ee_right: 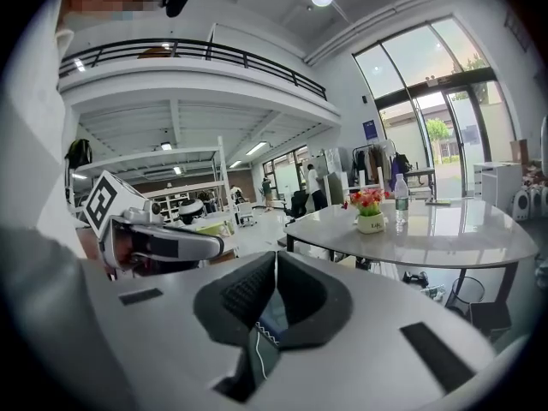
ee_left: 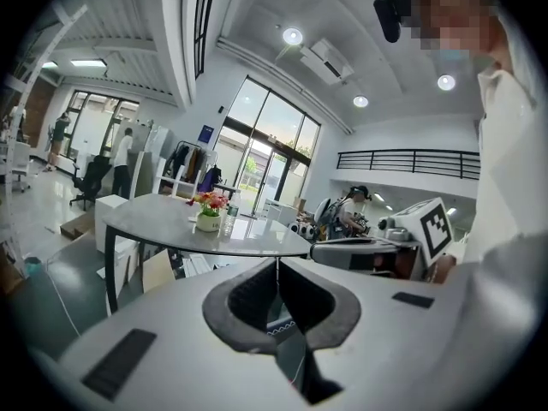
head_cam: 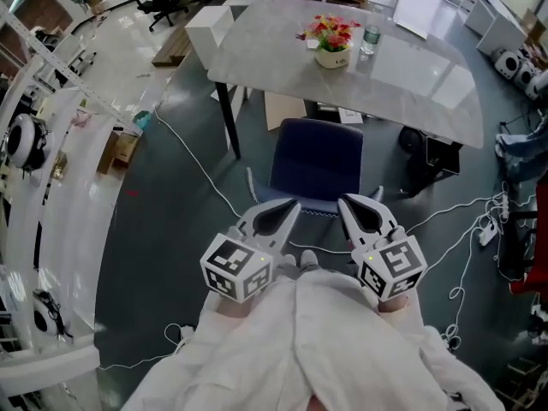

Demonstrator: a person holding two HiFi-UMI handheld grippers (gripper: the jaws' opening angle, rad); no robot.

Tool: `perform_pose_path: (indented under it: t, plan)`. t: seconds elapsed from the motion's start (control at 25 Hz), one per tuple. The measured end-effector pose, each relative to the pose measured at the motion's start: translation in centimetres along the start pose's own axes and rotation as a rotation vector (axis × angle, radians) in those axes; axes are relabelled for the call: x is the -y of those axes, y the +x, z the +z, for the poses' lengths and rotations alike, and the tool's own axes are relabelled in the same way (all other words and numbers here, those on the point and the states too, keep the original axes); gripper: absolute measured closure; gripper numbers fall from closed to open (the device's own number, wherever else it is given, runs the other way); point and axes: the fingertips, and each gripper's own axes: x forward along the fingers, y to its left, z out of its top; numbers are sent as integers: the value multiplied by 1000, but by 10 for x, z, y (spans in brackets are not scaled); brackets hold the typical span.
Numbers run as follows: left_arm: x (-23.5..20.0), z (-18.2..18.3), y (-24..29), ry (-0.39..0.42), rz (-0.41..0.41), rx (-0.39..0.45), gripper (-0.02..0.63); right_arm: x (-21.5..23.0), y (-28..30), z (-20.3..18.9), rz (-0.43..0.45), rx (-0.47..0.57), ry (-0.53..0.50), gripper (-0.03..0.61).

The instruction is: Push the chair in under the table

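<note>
**Both grippers shut, tips over the chair's near edge**

Head view: we look steeply down on the dark blue chair [head_cam: 317,163]. It stands at the near edge of the grey table [head_cam: 428,84], its far edge at the tabletop's rim and most of it out in the open. The left gripper [head_cam: 294,204] and the right gripper [head_cam: 342,200] lie side by side, each with its jaws drawn to one point, and both points sit over the chair's near edge. From above we cannot tell whether they press on the chair or only overlap it. Our white garment [head_cam: 300,341] covers the hands and the floor just below them. On the table stand a flower pot [head_cam: 332,50] and a bottle [head_cam: 370,39].

Left gripper view: the jaws of the left gripper [ee_left: 276,262] meet with nothing clamped between them. The gripper's own pale body fills the lower picture and hides the chair. A dark sliver with a white zigzag line shows through the opening behind the pads, and we cannot say what it is. The right gripper [ee_left: 321,251] reaches in from the right edge. Beyond it we see the table [ee_left: 248,240] with the flower pot [ee_left: 208,219].

Right gripper view: the jaws of the right gripper [ee_right: 275,255] are together as well and hold nothing. The chair is again covered by the gripper's body. The left gripper [ee_right: 218,245] shows at the left, and the table [ee_right: 445,240], flower pot [ee_right: 370,219] and bottle [ee_right: 400,197] at the right.
</note>
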Motion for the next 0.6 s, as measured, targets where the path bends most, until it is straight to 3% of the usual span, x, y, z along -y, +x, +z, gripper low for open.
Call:
perform_pose_path:
  t: [0.48,0.6]
  plan:
    - [-6,0,10,-4,-104,-51,595,-7,-1,-7,-57,-8,39,546]
    - [-3,-10,13,32,-135,-94,595,-6,-2,-14,-77,-25,46,546]
